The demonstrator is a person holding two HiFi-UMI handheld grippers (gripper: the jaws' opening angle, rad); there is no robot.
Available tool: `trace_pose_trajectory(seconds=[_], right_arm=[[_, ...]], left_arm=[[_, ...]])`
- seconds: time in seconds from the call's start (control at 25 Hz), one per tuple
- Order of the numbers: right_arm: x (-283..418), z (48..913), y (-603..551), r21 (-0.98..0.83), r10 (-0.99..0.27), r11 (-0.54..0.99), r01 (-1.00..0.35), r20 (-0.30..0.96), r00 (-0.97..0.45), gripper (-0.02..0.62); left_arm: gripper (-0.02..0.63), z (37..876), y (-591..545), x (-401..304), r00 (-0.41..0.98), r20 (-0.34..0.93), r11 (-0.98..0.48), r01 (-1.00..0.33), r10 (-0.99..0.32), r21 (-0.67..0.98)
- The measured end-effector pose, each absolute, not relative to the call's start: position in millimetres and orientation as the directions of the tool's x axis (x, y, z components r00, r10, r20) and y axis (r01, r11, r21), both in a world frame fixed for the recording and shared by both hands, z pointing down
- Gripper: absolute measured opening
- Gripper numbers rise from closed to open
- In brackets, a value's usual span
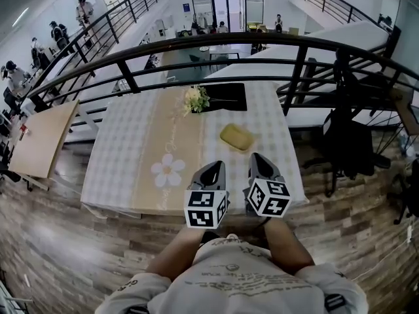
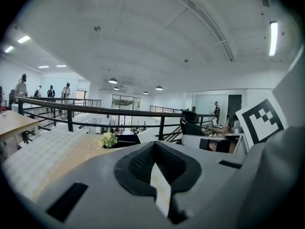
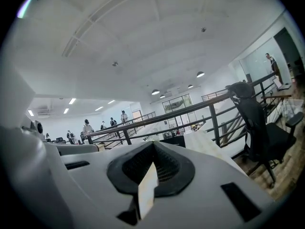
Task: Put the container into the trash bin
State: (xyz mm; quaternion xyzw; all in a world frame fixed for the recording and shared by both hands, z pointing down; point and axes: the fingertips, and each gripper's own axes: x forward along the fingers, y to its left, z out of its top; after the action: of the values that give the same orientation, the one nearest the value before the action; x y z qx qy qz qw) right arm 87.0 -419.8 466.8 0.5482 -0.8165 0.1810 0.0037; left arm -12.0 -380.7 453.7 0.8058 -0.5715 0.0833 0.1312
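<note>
A flat yellow container (image 1: 236, 137) lies on the checked tablecloth, right of the table's middle. Both grippers hover side by side over the near table edge, short of the container. My left gripper (image 1: 212, 169) is shut with nothing in it, and its jaws (image 2: 153, 147) point up and across the table. My right gripper (image 1: 258, 159) is also shut and empty, nearest the container, and its view (image 3: 152, 147) is tilted up at the ceiling. A black box-like thing (image 1: 226, 97) stands at the far table edge; I cannot tell whether it is the bin.
A small bunch of pale flowers (image 1: 195, 99) sits beside the black thing. A black railing (image 1: 216, 51) runs behind the table (image 1: 118, 156). Black office chairs (image 1: 347, 142) stand to the right and a wooden table (image 1: 42, 136) to the left.
</note>
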Motion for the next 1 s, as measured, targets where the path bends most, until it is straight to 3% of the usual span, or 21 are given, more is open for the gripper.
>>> trace_pose_trajectory(seconds=[0.48, 1.0], right_arm=[[66, 489, -474, -0.267, -0.888, 0.321, -0.909, 0.25, -0.387, 0.002], [64, 550, -541, -0.275, -0.884, 0.191, -0.942, 0.368, -0.287, 0.003]], left_arm=[[0.003, 472, -432, -33, 0.347, 0.315, -0.317, -0.937, -0.883, 0.144], [0.003, 511, -506, -54, 0.401, 0.393, -0.358, -0.916, -0.827, 0.181]])
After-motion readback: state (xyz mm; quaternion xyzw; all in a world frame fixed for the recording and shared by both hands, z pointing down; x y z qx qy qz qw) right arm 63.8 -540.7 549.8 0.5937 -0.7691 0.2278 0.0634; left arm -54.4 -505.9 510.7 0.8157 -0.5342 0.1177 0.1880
